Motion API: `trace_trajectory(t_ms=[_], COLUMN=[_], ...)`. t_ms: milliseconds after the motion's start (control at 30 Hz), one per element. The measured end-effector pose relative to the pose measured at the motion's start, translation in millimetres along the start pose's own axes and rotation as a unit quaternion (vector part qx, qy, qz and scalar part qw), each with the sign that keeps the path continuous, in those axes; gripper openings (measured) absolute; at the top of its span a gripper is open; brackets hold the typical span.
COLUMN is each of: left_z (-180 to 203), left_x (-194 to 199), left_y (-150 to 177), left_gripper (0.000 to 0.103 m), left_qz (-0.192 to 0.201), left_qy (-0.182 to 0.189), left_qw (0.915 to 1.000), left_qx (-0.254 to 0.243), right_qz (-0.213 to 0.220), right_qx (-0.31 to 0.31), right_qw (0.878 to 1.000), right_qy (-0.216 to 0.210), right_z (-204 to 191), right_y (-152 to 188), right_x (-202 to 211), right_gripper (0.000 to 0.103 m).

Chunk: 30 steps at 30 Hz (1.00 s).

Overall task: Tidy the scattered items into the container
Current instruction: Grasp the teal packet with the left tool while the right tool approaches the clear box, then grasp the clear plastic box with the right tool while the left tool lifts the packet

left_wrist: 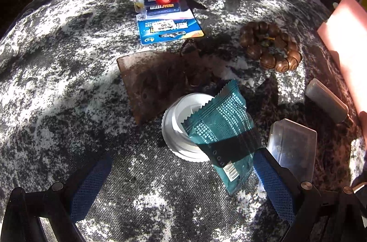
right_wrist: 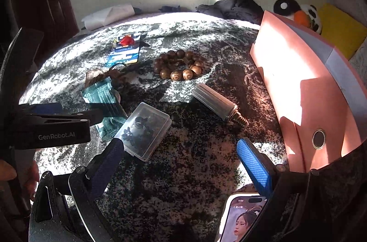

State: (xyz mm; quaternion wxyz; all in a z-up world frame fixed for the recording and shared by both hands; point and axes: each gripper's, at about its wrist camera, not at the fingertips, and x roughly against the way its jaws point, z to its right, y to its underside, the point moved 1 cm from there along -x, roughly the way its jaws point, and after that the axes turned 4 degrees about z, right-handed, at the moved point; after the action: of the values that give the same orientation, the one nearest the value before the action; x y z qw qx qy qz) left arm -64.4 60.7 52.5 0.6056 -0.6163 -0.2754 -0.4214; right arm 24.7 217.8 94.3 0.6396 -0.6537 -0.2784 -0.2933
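Observation:
My left gripper [left_wrist: 183,164] is open above the mottled blanket, empty, with a teal snack packet [left_wrist: 220,125] leaning on a white round lid [left_wrist: 176,125] between its fingers. A clear plastic case [left_wrist: 292,145] lies by its right finger. My right gripper [right_wrist: 181,150] is open and empty; the clear case [right_wrist: 144,129] touches its left finger. A grey bulb [right_wrist: 218,105], wooden bead bracelet [right_wrist: 180,65], battery pack [right_wrist: 125,51] with a red piece and brown pouch [left_wrist: 160,79] lie beyond. The pink container [right_wrist: 302,86] stands at the right.
A phone [right_wrist: 243,216] lies under my right gripper. A plush penguin [right_wrist: 298,10], a yellow cushion [right_wrist: 341,28], dark clothing [right_wrist: 234,6] and white tissue [right_wrist: 107,15] line the far edge by the wall.

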Motion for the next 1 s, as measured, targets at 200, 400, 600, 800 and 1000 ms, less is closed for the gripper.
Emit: trace_trajectory(t_ms=[200,400,600,800,1000], left_z=[16.9,-3.9,-38.1,-56.8,-35.8], left_x=[-23.4,-20.3,-8.9,-1.0,3.7], left_y=[-6.9,4.3,14.2,22.6,35.1], left_gripper=[0.101,0.102,0.102,0.101,0.101], left_qz=[-0.011,-0.016,-0.012,-0.015,-0.028], left_qy=[-0.003,-0.014,-0.054,-0.032,0.039], left_qw=[0.9999,0.9997,0.9982,0.9982,0.9984], left_qx=[-0.002,0.009,0.024,0.047,0.03], right_qz=[-0.009,-0.014,-0.02,-0.026,-0.031], right_qx=[-0.005,-0.007,0.007,0.026,0.037], right_qw=[1.0,1.0,1.0,0.999,0.998], right_qy=[0.004,0.004,-0.008,-0.021,-0.027], right_z=[10.0,12.7,-2.8,-21.7,-33.9], right_y=[1.3,1.4,2.3,1.8,0.3], right_x=[-9.3,-15.2,-22.4,-31.6,-45.4], right_gripper=[0.101,0.101,0.101,0.101,0.1])
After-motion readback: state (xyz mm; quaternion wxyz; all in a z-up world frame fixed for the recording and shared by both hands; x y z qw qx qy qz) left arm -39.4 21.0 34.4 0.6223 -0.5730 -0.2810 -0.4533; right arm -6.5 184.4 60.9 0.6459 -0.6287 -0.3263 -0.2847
